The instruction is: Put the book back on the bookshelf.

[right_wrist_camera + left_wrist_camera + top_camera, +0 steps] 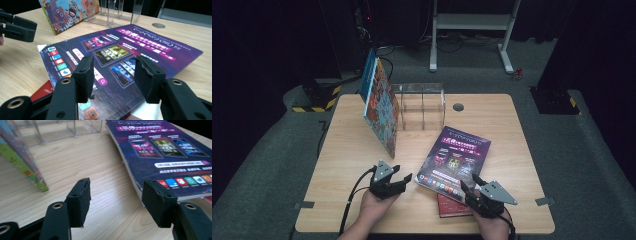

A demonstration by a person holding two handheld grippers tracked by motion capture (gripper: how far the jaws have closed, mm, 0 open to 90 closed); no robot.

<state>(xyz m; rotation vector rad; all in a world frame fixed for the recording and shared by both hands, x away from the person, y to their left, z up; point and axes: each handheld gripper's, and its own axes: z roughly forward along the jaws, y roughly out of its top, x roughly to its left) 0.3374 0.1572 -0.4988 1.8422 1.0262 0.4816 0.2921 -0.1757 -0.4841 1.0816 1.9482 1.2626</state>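
Left gripper point(404, 178) jaws spread, nothing between; purple book point(455, 156) edge just beyond its right jaw. Right gripper point(468, 186) jaws spread over the purple book, not pinching it.

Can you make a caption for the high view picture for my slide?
Two open hand-held grippers, left and right, reach toward a purple magazine lying on a wooden table.

A pale wooden table point(362, 200) carries a clear acrylic divided rack point(422, 107), a leaning colourful picture book point(381, 107), and a purple glossy magazine point(454, 157) apparently overlapping a red book point(449, 206).
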